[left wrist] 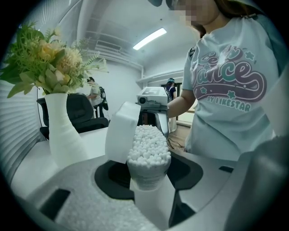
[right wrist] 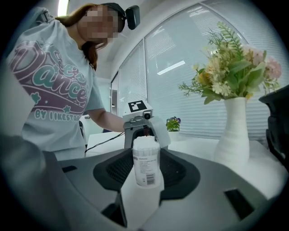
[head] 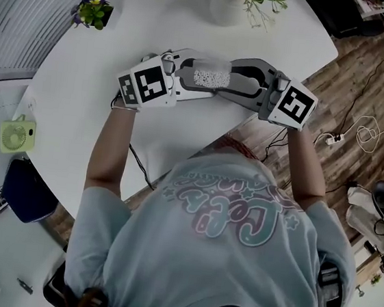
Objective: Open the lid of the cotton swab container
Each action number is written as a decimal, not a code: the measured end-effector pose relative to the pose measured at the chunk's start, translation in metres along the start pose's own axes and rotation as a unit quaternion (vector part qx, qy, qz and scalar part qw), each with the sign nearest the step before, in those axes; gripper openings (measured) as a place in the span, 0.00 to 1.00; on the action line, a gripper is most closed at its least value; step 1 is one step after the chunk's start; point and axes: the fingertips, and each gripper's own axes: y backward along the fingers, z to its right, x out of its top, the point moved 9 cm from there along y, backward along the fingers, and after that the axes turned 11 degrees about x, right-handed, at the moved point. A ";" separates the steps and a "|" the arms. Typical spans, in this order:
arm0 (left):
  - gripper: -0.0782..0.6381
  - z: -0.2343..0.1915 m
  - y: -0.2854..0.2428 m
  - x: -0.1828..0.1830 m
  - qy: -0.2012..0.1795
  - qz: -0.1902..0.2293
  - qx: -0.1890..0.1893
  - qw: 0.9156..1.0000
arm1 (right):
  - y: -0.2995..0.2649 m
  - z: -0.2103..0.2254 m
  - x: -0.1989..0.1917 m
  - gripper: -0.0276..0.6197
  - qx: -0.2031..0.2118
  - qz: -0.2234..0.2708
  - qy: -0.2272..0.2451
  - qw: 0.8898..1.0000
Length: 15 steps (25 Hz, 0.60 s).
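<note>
The cotton swab container (head: 211,76) hangs over the white table (head: 74,101), between my two grippers, which face each other. In the left gripper view its mouth is bare and packed with white swab heads (left wrist: 148,146). A white flap (left wrist: 123,131), which looks like the lid tipped open, stands beside the swab heads. In the right gripper view the container (right wrist: 146,164) stands upright with its printed label toward me. My left gripper (head: 190,79) and right gripper (head: 245,83) each have their dark pads against the container body. The right gripper (left wrist: 152,97) shows behind the swabs, and the left gripper (right wrist: 137,113) shows behind the container.
A white vase of flowers (head: 226,5) stands at the table's far edge, close behind the grippers. A small potted plant (head: 94,11) sits far left and a green mini fan (head: 16,135) near the left rim. Cables (head: 360,131) lie on the wooden floor to the right.
</note>
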 end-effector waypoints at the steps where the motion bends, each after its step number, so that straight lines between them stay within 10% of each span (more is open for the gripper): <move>1: 0.38 0.000 -0.002 -0.002 -0.001 -0.005 0.000 1.000 | 0.000 0.001 -0.003 0.34 0.002 -0.004 -0.002 1.000; 15: 0.38 -0.003 -0.021 -0.027 -0.003 -0.044 -0.005 0.999 | -0.006 0.010 -0.033 0.34 0.008 -0.036 -0.035 0.999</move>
